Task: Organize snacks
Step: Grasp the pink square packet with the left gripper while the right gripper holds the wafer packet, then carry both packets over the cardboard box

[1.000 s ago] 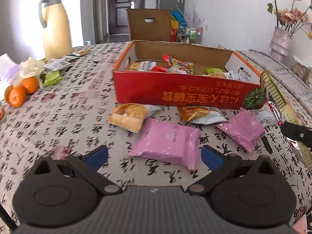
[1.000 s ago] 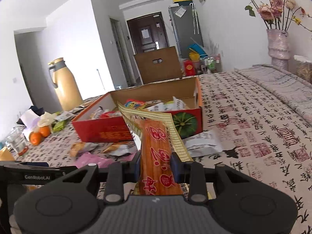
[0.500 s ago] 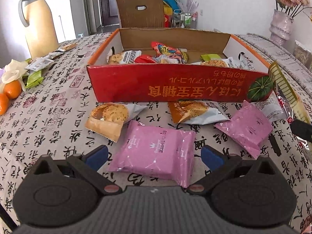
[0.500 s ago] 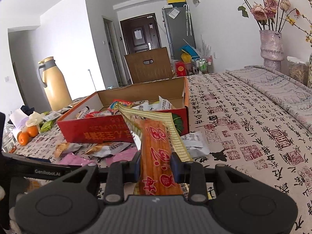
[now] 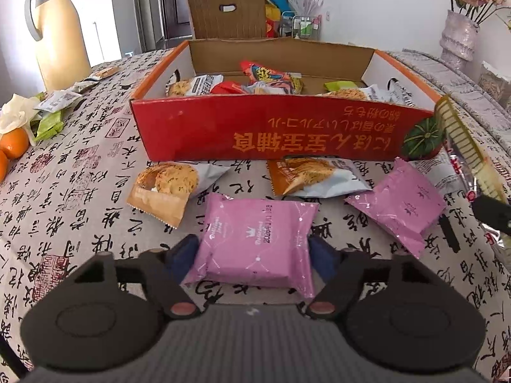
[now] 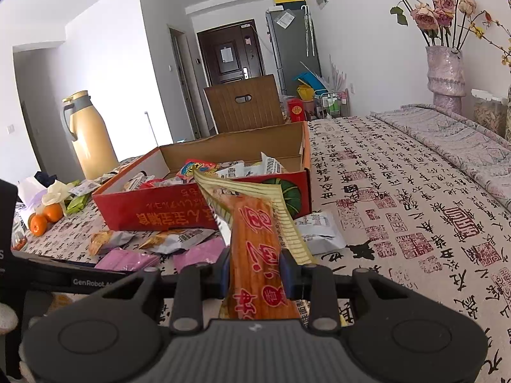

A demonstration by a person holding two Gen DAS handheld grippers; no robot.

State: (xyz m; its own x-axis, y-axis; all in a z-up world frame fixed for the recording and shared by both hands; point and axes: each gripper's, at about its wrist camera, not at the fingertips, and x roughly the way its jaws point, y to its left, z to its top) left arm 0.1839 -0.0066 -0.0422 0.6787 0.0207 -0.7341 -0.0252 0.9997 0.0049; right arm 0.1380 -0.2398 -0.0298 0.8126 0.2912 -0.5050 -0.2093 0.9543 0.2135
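Observation:
A pink snack packet (image 5: 258, 239) lies flat on the printed tablecloth, and my left gripper (image 5: 254, 250) is closing on it, its blue pads (image 5: 183, 252) touching the packet's two side edges. Behind it lie two biscuit packets (image 5: 166, 188) (image 5: 313, 178) and a second pink packet (image 5: 396, 207), all in front of the red cardboard box (image 5: 265, 134) that holds several snacks. My right gripper (image 6: 255, 274) is shut on a long orange packet (image 6: 255, 249), held above the table near the box's right corner (image 6: 306, 191).
A tan thermos jug (image 5: 57, 32), oranges (image 5: 12, 143) and small sachets sit at the left. A vase of flowers (image 6: 447, 76) stands at the far right. A white packet (image 6: 314, 229) lies beside the box. A brown carton (image 5: 226, 12) stands behind the table.
My left gripper has moved forward and down over the pink packet, and its jaws have narrowed from wide open to the packet's sides. The right gripper keeps still with the orange packet.

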